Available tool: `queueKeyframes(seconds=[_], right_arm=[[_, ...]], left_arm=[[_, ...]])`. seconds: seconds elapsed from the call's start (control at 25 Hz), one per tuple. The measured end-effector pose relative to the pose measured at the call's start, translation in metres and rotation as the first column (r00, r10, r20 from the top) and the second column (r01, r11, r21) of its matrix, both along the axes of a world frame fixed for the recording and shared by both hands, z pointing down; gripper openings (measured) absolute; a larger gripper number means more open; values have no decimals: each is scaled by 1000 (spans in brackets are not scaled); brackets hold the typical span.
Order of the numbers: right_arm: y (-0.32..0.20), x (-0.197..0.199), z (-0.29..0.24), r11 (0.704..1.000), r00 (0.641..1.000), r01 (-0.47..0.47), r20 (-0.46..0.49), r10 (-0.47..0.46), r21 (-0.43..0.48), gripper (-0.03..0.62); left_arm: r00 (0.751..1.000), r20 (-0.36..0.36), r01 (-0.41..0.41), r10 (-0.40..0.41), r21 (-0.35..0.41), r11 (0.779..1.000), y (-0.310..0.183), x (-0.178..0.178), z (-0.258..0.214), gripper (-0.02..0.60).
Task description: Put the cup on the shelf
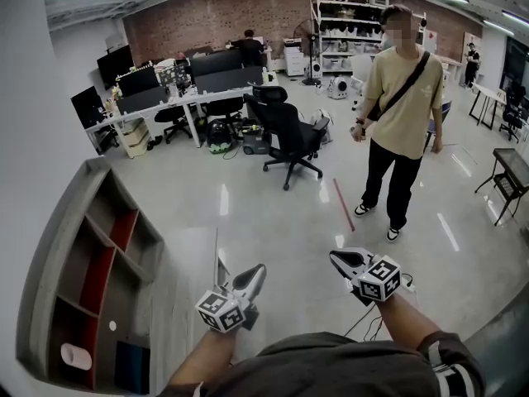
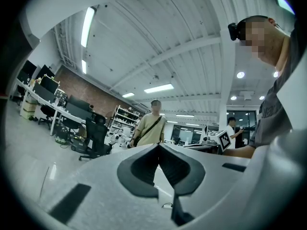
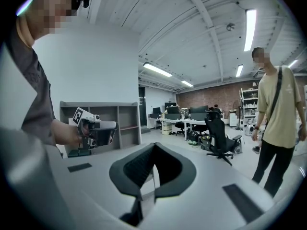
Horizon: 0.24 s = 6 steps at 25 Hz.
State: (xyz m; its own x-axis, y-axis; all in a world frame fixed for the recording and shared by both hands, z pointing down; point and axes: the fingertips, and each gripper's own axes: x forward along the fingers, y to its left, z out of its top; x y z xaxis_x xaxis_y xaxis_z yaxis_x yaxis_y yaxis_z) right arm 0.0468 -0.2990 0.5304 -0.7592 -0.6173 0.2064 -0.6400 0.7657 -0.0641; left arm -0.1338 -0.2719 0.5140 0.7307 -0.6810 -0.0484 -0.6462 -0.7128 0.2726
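Note:
A white cup [image 1: 76, 356] sits in a lower compartment of the grey shelf [image 1: 58, 246] with red back panels, at the left of the head view. My left gripper [image 1: 258, 270] hangs to the right of the shelf, well apart from the cup. Its jaws meet at the tips with nothing between them [image 2: 159, 145]. My right gripper [image 1: 335, 257] is held further right, also shut and empty [image 3: 154, 144]. The shelf [image 3: 122, 121] also shows in the right gripper view, behind the left gripper [image 3: 96, 128]; the cup is not visible there.
A person in a yellow shirt [image 1: 402, 114] stands ahead on the right. A black office chair [image 1: 289, 131] is in the middle of the floor, with desks and monitors [image 1: 165, 89] behind it. A red strip [image 1: 343, 205] lies on the floor. A black table [image 1: 512, 172] stands at far right.

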Motion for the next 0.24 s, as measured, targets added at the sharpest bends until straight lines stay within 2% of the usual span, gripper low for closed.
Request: queueKeyframes(seconds=[0.24], right_arm=[[6,4,0,1000,1000,5,-4,-5,-4,-11]], left_arm=[[1000,1,-2,2,-1,1000,6,5,-2,5]])
